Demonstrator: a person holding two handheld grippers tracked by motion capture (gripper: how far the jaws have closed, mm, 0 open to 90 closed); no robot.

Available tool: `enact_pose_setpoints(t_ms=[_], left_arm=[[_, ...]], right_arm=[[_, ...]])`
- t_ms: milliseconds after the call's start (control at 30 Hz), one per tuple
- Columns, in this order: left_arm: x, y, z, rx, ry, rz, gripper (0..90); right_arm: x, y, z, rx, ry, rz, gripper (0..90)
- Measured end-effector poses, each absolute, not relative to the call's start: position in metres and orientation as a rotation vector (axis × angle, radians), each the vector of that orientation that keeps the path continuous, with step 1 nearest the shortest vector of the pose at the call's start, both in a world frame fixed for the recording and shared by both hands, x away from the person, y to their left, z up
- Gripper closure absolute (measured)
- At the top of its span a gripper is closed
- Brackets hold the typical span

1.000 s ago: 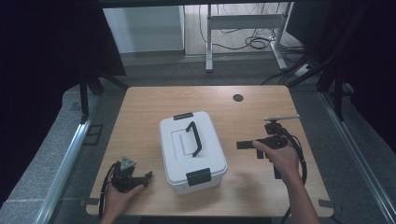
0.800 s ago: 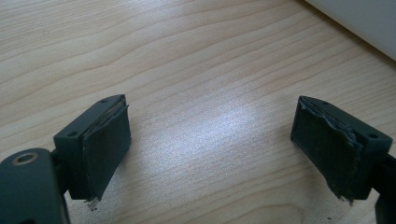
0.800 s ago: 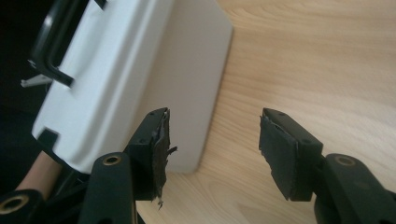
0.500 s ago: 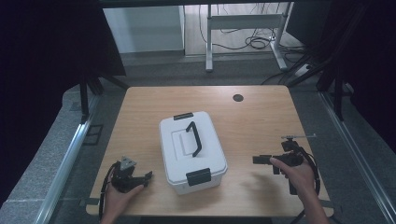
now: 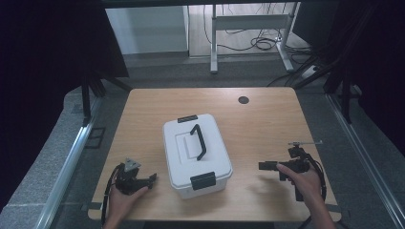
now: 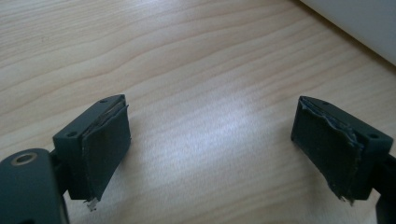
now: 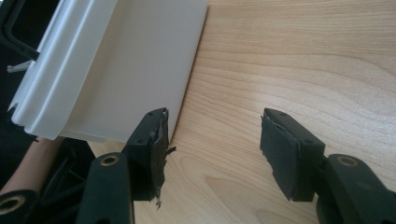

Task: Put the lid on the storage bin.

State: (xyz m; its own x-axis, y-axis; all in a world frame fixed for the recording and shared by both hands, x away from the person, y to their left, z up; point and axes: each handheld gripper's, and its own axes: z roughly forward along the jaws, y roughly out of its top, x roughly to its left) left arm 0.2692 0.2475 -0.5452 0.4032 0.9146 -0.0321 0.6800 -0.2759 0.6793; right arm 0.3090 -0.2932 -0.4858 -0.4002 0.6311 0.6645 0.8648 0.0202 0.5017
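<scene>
Left tongs (image 5: 152, 177) sit low at the near edge of the surface (image 5: 267, 119), held in the left hand (image 5: 122, 198), jaws wide with nothing between them. In the left gripper view the left tongs (image 6: 212, 144) show bare wood between the pads (image 6: 105, 144), and a white edge of the box (image 6: 359, 23) is ahead and to the right of them.

Right tongs (image 5: 261, 166) are in the right hand (image 5: 303, 183), also near the front edge, pointing sideways at the box (image 5: 196, 155). Jaws are wide and have just been opening a little further; nothing is between them. In the right gripper view the right tongs (image 7: 212, 149) frame bare surface, and the box side wall (image 7: 130, 70) stands just beyond the left-hand pad (image 7: 156, 154); cannot tell whether it touches.

The box sits between the two tongs, near the left pair and a bit further from the right pair. White, lid on, black handle (image 5: 198, 141) lying flat on top, black latch (image 5: 203, 181) on the near end, second latch (image 5: 187, 118) on the far end.

Beyond the right tongs, a small dark round hole (image 5: 243, 99) near the far edge.
</scene>
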Motion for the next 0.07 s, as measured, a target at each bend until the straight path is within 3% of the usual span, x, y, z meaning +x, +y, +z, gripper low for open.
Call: enact_pose_setpoints(t_ms=[67], left_arm=[[0.2720,0.2461,-0.5451,2.047,1.357,0.493,11.4]], right_arm=[[0.3094,-0.2942,-0.4860,-1.544,-2.038,-1.324,41.8]])
